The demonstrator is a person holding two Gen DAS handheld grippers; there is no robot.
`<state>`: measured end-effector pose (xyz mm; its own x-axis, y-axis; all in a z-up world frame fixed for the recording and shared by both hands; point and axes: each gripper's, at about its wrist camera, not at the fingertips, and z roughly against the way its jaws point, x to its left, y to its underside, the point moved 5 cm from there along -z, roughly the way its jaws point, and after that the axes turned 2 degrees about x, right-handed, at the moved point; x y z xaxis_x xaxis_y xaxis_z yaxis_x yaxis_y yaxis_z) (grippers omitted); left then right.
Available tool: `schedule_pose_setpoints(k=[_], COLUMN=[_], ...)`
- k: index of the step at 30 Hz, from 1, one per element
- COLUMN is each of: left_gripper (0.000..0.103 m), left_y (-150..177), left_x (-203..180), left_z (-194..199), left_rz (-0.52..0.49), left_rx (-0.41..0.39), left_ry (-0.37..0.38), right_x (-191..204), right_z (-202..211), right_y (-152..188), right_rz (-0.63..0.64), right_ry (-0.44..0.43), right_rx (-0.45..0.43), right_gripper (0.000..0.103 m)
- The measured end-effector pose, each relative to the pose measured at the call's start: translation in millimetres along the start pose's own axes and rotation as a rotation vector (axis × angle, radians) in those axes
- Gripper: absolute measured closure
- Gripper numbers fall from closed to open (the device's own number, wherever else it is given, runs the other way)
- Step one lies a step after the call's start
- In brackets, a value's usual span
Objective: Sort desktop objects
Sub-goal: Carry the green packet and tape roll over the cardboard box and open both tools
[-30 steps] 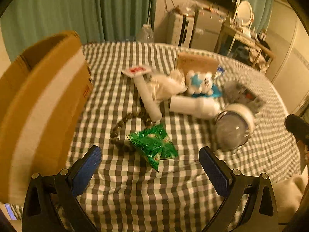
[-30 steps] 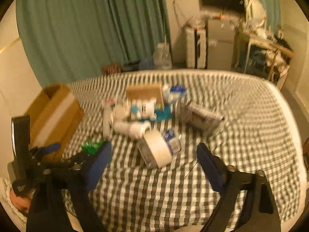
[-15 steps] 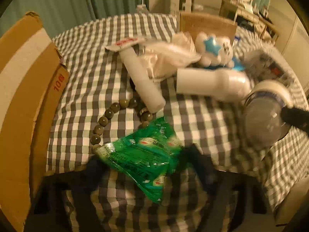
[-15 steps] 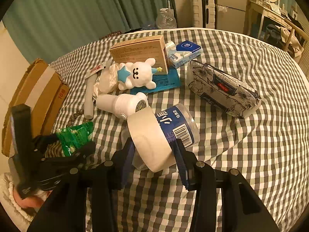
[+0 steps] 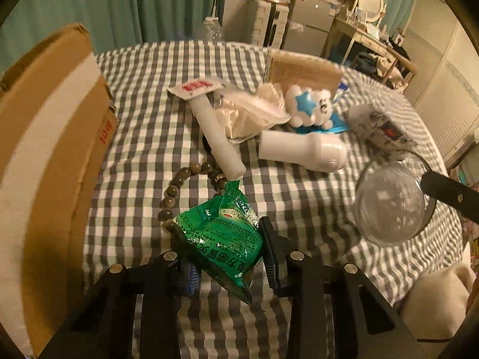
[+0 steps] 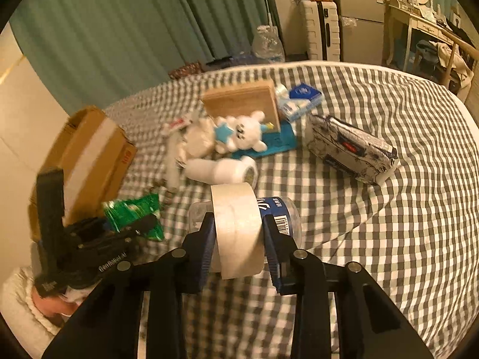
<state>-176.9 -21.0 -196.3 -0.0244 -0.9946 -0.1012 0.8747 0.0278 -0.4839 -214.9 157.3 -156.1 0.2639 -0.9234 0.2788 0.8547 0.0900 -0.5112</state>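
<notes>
A crumpled green packet [image 5: 221, 233] sits between the pads of my left gripper [image 5: 223, 251], whose jaws are closing and press on it. The right wrist view shows that packet [image 6: 131, 212] at lower left, beside the cardboard box [image 6: 89, 161]. My right gripper [image 6: 238, 236] is closing on a cream tape roll [image 6: 236, 224], both pads against its flat sides. The roll rings a clear jar with a blue label [image 6: 278, 212]. The jar's clear bottom [image 5: 389, 206] faces the left camera, with a right finger [image 5: 449, 194] beside it.
On the checked cloth [image 5: 143, 137] lie a bead bracelet [image 5: 179, 179], a white tube [image 5: 215, 131], a white bottle [image 5: 302, 149], a plush toy [image 5: 311, 107], a brown box [image 5: 302, 68], a patterned pouch [image 6: 350, 149] and a blue tissue pack [image 6: 302, 95]. The cardboard box [image 5: 45, 149] stands left.
Both grippers came down from wide open above the table. The left jaws closed around the green packet, and the right jaws closed around the tape roll.
</notes>
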Motion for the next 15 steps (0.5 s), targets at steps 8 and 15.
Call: schedule_pose_setpoints(k=[8, 15], left_gripper=[0.068, 0.068], left_y=[-19.6, -30.9], left_x=[5.4, 14.5], left_z=[47.9, 73.7], left_rz=[-0.007, -0.015], left_rx=[-0.087, -0.138], left_ry=[0.004, -0.008], right_x=[14.4, 18.6], right_z=[33.0, 42.3], right_y=[-11.1, -8.5], right_rz=[-0.208, -0.313], right_ry=[-0.31, -0.389], right_rx=[-0.027, -0.029], right_gripper=[0.072, 0.073])
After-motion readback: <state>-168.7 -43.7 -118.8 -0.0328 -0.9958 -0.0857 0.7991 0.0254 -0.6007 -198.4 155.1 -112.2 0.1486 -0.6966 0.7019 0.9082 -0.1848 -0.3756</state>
